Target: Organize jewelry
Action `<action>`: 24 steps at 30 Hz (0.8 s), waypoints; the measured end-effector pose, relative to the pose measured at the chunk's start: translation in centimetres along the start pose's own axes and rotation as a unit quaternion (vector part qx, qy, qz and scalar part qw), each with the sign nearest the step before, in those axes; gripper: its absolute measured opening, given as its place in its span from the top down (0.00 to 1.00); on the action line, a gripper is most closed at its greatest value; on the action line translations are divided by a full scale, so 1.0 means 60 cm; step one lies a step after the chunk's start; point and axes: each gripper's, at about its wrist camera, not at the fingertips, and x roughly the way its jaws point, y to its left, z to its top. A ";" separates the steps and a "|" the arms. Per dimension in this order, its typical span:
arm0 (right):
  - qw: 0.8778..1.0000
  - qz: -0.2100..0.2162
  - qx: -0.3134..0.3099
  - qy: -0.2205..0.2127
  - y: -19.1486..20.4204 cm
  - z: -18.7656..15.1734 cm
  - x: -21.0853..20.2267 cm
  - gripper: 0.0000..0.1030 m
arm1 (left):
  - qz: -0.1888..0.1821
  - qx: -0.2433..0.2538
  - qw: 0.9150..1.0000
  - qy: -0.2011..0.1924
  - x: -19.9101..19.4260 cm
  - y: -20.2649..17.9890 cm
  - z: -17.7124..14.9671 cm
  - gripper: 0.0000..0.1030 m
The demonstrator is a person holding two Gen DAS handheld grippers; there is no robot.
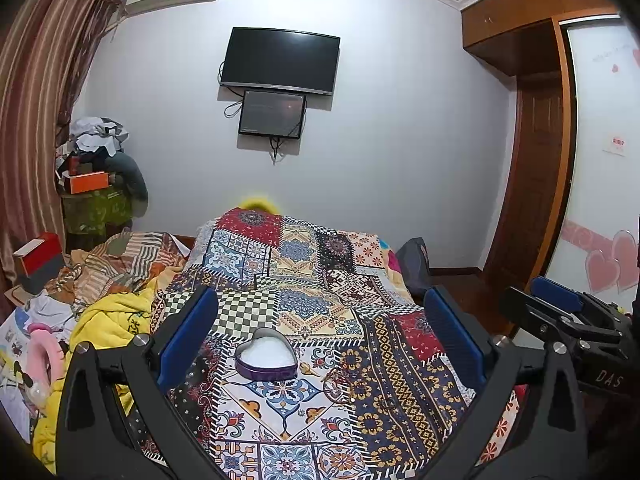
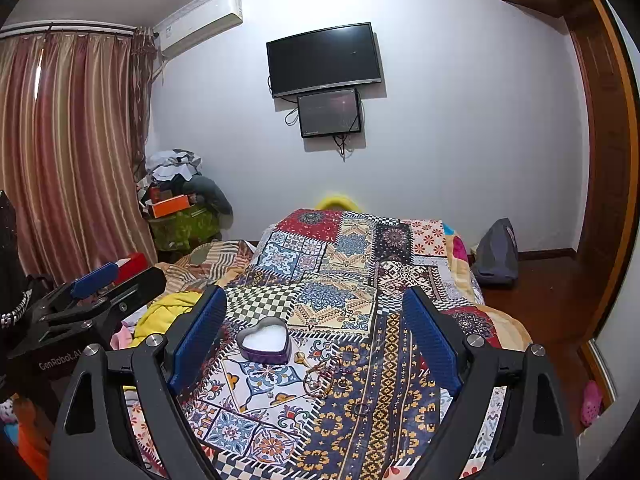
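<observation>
A purple heart-shaped tin (image 1: 266, 356) with a white lining sits open on the patterned bedspread (image 1: 304, 280); it also shows in the right wrist view (image 2: 266, 340). Loose jewelry lies to its right: a beaded bracelet (image 2: 316, 380), a small gold pendant (image 2: 300, 358) and a ring (image 2: 360, 409). The bracelet also shows in the left wrist view (image 1: 336, 386). My left gripper (image 1: 320, 332) is open and empty, held above the bed with the tin between its fingers' lines. My right gripper (image 2: 316, 328) is open and empty, beside the left one.
A yellow blanket (image 1: 108, 320) and rumpled clothes lie left of the bedspread. Boxes and a clothes pile (image 1: 92, 168) stand in the far left corner. A TV (image 1: 280, 60) hangs on the far wall. A wooden wardrobe (image 1: 532, 140) and dark bag (image 2: 496, 252) stand at right.
</observation>
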 end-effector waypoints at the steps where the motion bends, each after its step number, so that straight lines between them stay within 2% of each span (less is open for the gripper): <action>1: 1.000 0.000 0.000 0.000 0.000 0.000 0.000 0.15 | 0.000 0.000 1.000 0.000 0.001 0.001 0.001 0.00; 21: 1.000 -0.003 -0.001 -0.003 -0.004 -0.004 0.003 0.15 | 0.004 0.010 1.000 -0.002 0.003 -0.016 0.002 0.00; 24: 1.000 -0.007 -0.002 -0.005 -0.005 -0.004 0.004 0.15 | 0.007 0.012 1.000 -0.007 -0.013 -0.011 -0.008 0.00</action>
